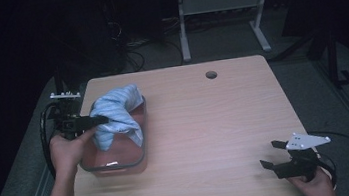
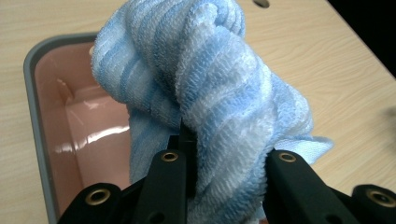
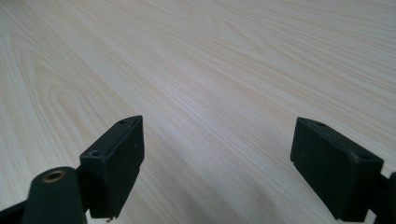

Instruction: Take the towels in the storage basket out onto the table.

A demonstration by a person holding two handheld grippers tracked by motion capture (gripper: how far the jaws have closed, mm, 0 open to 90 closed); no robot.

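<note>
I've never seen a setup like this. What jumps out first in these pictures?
A blue striped towel, bunched up and pinched by the left hand-held gripper above a pink bin at the table's left edge. At the near right corner of the wooden table, the right hand-held gripper waits with its jaws open.

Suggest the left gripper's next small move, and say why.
Probably lower the towel into the tub and open. The left gripper is clamped on it, and it hangs bunched over the tub's rim, only partly inside. The right gripper rests open, apart.

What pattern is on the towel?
Towel: light blue and white stripes, clearest in the left gripper view.
</note>
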